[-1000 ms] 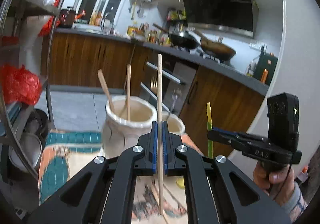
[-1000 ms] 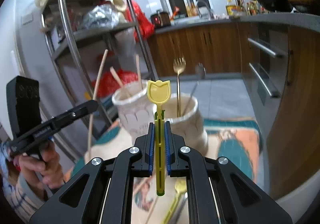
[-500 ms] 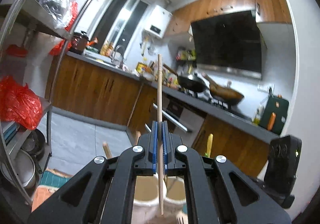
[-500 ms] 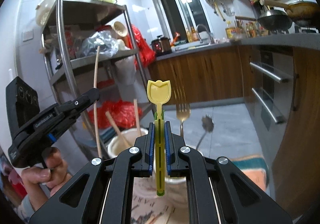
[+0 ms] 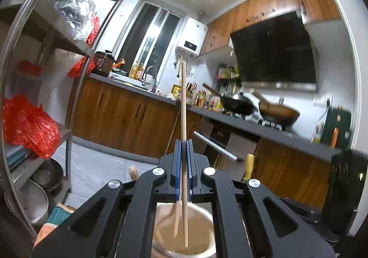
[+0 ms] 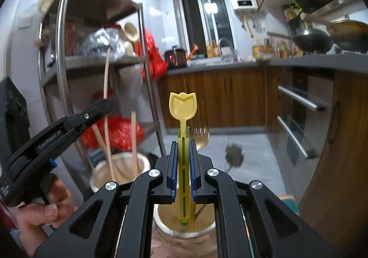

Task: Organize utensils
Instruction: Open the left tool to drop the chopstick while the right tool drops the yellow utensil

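Landmark: the left-hand pot (image 6: 119, 173), a pale ceramic holder; all places below are given from it.
Left gripper (image 5: 183, 166): jaws fully closed on a single wooden chopstick (image 5: 183, 106), held about upright.
Chopstick position: lower tip hangs inside the mouth of the left-hand pot, beside another wooden stick (image 5: 176, 219) that leans there; whether the tip touches the bottom cannot be told.
Right gripper (image 6: 183, 170): jaws nearly closed, clamped on the stem of a yellow tulip-shaped spoon (image 6: 182, 108), bowl end up.
Spoon position: lower end sits in the mouth of the second pot (image 6: 184, 223), just right of the left-hand pot.
Second pot contents: a gold fork (image 6: 202, 136) and a blurred dark utensil (image 6: 234, 154) stand in it.
Left-hand pot contents: wooden sticks only, seen in the right wrist view.
Person: a hand (image 6: 43, 209) grips the left tool's handle, left of the left-hand pot.
Step in hand (judgement): sorting by kind, both pieces poised over their holders, release not yet made.
Next move (judgement): lower each piece a little, then open the jaws so both drop straight.
Risk (judgement): a tilted release could tip the chopstick over the rim.
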